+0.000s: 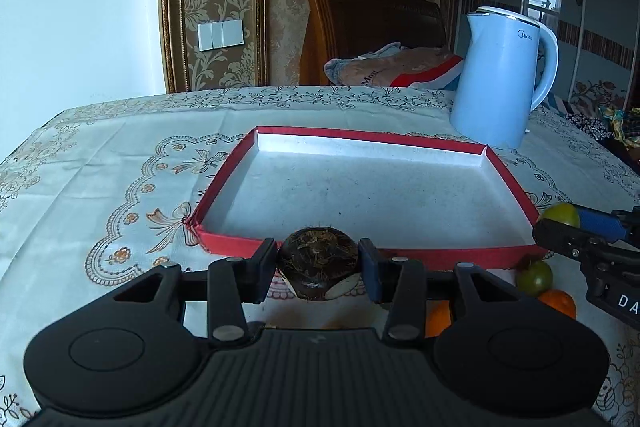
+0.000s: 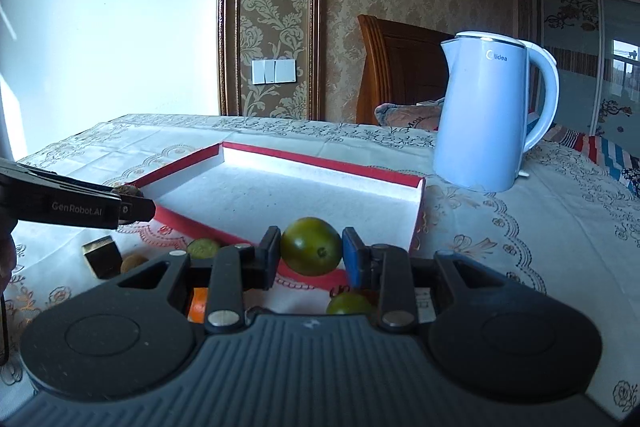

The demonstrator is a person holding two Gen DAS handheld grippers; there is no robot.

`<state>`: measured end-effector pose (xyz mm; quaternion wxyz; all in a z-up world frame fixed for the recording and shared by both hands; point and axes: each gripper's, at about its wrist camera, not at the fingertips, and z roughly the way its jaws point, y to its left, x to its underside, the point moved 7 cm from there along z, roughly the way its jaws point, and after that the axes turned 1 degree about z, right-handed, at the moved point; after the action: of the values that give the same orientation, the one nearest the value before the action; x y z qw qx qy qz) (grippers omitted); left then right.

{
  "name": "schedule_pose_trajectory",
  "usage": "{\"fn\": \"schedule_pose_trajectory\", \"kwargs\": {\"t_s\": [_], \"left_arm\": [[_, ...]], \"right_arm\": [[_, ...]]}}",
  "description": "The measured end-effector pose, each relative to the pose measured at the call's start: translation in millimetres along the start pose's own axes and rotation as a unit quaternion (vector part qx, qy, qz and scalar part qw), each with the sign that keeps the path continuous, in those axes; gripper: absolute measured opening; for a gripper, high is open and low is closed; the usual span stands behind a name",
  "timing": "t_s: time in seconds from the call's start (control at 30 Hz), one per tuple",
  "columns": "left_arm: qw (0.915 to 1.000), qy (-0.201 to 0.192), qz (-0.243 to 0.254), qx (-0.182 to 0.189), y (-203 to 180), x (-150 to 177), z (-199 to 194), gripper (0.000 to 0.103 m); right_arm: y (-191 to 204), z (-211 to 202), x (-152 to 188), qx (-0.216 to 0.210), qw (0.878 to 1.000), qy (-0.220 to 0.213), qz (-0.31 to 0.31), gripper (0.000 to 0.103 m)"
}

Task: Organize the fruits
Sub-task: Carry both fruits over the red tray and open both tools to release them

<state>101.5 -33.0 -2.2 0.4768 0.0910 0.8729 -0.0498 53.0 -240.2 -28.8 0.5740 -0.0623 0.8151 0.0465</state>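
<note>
Your left gripper (image 1: 318,269) clamps one dark brown fruit (image 1: 318,265) at the red tray's (image 1: 224,183) near rim. Your right gripper (image 2: 309,254) pinches one green fruit (image 2: 311,246) over the near corner. Two more green ones (and two oranges (image 1: 558,303)) lie outside.

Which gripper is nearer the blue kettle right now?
Right. The right gripper, shut on a green fruit, sits at the red tray's near corner on the blue kettle's side. The left gripper, shut on a dark brown fruit, is farther over.
</note>
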Motion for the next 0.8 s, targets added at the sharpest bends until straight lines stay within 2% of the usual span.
{"fn": "schedule_pose_trajectory", "kwargs": {"t_s": [0.23, 0.5, 0.8], "left_arm": [[0.9998, 0.015, 0.006, -0.008, -10.0, -20.2, 40.7, 0.043], [0.9986, 0.043, 0.013, -0.027, -12.5, -29.0, 82.6, 0.043], [0.9971, 0.063, 0.014, -0.041, -10.2, -30.9, 109.5, 0.043]], "right_arm": [[-9.8, 43.1, -13.3, 0.008, 1.000, 0.019, 0.009, 0.031], [-25.0, 87.2, -8.2, 0.007, 0.997, 0.062, 0.042, 0.031], [-31.5, 102.5, -4.4, 0.014, 0.996, 0.078, 0.050, 0.031]]}}
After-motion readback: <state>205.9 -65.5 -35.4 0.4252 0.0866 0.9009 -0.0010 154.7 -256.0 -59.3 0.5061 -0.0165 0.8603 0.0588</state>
